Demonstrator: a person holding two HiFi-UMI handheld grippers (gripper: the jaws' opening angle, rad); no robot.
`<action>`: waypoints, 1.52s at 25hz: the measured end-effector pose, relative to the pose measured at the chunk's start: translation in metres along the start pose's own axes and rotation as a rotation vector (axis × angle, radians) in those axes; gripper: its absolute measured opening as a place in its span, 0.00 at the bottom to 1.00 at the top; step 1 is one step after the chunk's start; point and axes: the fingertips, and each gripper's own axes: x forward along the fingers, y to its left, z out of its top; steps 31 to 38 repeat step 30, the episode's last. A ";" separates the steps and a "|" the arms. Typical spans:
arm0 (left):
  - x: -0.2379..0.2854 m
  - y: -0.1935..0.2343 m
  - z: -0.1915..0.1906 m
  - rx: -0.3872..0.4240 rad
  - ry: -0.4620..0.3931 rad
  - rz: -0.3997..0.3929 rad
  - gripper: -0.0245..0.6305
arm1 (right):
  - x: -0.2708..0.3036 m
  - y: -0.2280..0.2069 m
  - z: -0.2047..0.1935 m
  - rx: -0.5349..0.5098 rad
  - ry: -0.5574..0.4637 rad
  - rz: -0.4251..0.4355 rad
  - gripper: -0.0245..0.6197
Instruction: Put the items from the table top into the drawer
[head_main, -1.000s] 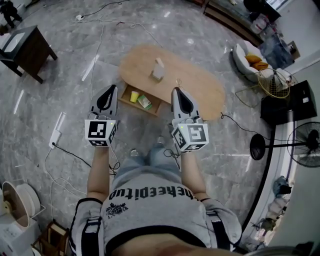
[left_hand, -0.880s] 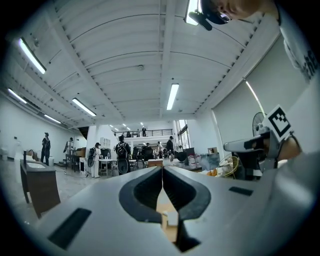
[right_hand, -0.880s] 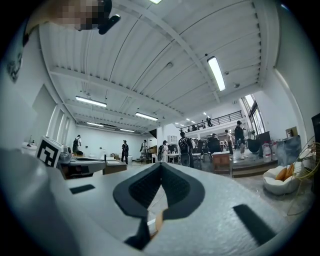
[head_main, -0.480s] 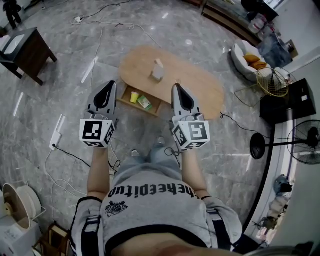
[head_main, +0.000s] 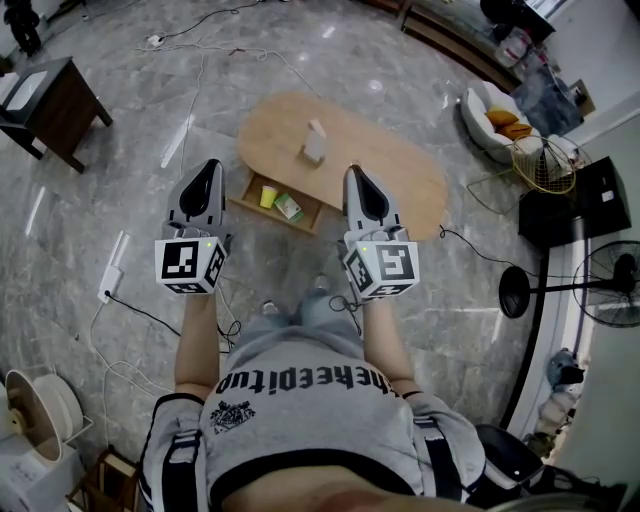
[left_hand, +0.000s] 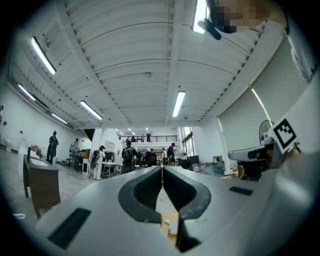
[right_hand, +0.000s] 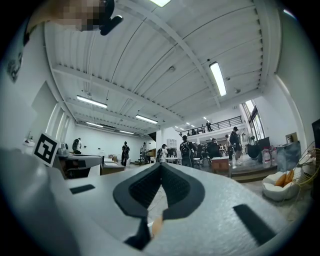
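- the oval wooden desk carries one pale carton, upright near its middle.
- the drawer stands pulled out of the desk's near side; a yellow cup and a green packet lie in it.
- left tongs are clenched on nothing, in the air left of the drawer, off the desk.
- right tongs are clenched and empty too, over the desk's near edge.

Open lab hall, mezzanine, ceiling strip lights, marble floor
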 end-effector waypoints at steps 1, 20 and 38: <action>0.001 0.000 0.000 0.005 -0.001 0.000 0.06 | 0.001 0.000 0.000 0.000 0.001 -0.001 0.05; 0.000 0.001 0.011 -0.015 -0.043 -0.018 0.06 | 0.010 0.010 0.004 0.006 -0.017 -0.006 0.05; 0.003 0.003 0.012 -0.018 -0.044 -0.024 0.06 | 0.013 0.009 0.003 0.020 -0.012 -0.006 0.05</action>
